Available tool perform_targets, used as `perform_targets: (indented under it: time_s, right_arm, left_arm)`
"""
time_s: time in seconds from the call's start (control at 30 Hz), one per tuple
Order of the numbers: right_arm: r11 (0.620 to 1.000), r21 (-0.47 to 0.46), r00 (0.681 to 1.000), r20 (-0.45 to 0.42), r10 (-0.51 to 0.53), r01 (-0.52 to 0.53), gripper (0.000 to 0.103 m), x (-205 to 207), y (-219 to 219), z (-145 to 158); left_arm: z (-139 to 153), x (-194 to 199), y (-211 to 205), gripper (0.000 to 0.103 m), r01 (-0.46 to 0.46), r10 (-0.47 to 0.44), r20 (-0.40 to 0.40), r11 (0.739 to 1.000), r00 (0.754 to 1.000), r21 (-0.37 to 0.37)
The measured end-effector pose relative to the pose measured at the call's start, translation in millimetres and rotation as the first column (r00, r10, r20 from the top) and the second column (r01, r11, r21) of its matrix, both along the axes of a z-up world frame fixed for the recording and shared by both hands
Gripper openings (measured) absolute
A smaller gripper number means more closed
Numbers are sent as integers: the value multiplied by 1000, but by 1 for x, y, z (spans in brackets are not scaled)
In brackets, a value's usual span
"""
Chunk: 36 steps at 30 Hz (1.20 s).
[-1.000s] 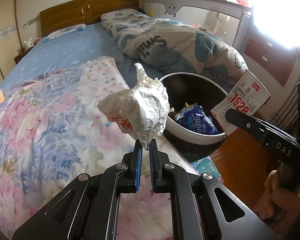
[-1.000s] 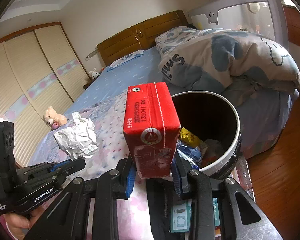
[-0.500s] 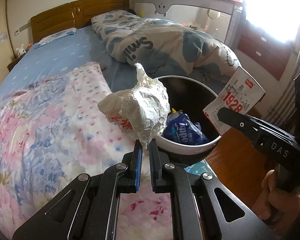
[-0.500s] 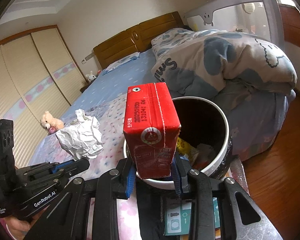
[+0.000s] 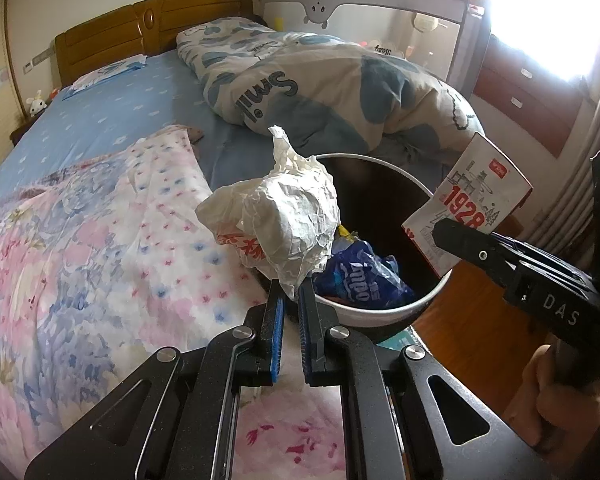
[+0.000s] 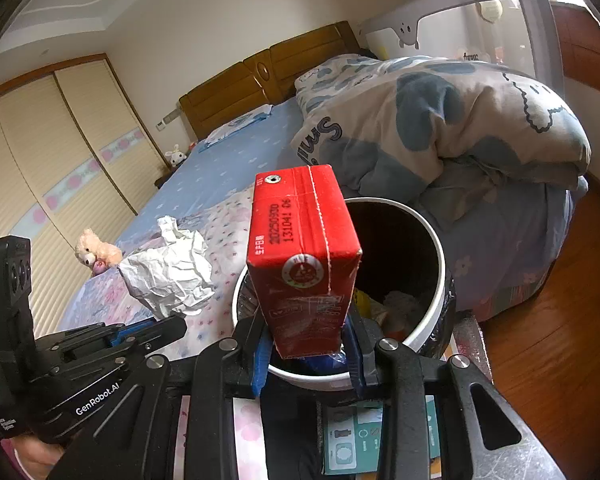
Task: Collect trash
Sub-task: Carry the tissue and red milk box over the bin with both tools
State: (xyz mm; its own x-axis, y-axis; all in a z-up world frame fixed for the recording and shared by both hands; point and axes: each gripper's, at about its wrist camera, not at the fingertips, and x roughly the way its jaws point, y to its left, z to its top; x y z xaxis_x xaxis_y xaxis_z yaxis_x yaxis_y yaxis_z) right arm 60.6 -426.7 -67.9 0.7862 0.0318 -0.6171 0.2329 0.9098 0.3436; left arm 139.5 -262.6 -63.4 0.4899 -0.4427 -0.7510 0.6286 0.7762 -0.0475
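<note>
My left gripper (image 5: pixel 291 300) is shut on a crumpled white paper ball (image 5: pixel 284 224) and holds it at the near left rim of the white-rimmed trash bin (image 5: pixel 380 312). My right gripper (image 6: pixel 306 344) is shut on a red drink carton (image 6: pixel 304 256), upright over the bin's near rim (image 6: pixel 440 280). In the left wrist view the carton (image 5: pixel 472 200) shows at the bin's right side. The paper ball (image 6: pixel 168 272) shows to the left in the right wrist view. A blue wrapper (image 5: pixel 360 276) lies inside the bin.
The bin stands beside the bed with its floral cover (image 5: pixel 80 260). A bunched duvet (image 5: pixel 340 92) lies behind the bin. A teddy (image 6: pixel 96 254) sits on the bed. Wooden floor (image 6: pixel 560 340) is to the right. A flat printed box (image 6: pixel 356 440) lies by the bin's base.
Both grippers have moved closer to the bin with their loads. The carton now stands over the near rim and the paper ball sits at the left rim.
</note>
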Motion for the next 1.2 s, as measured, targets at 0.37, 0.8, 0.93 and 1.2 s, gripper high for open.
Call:
perform_targets:
  time_s: [0.37,0.8,0.93,1.2]
  right_arm:
    - [1000,-8,1000,-10,4,-4,31,8,-4,1]
    - [1000,-13,1000,-21,-4,4,31,12,-9,0]
    - [1000,-13,1000,-23,-5,4,31,13,-11,1]
    - [1000,-13,1000,-25,-5,5,31,15,-12,1]
  left_arm:
    - [-4,6,-10,6,0,0,-4,1000,1000,18]
    - [-6,18,-19,6,-3,3,-2,1000,1000,31]
    - [-6,19,-20,6,-3,3,-2,999,1000,32]
    - [-7,21,-21,6,-2,2,-3,999,1000,33]
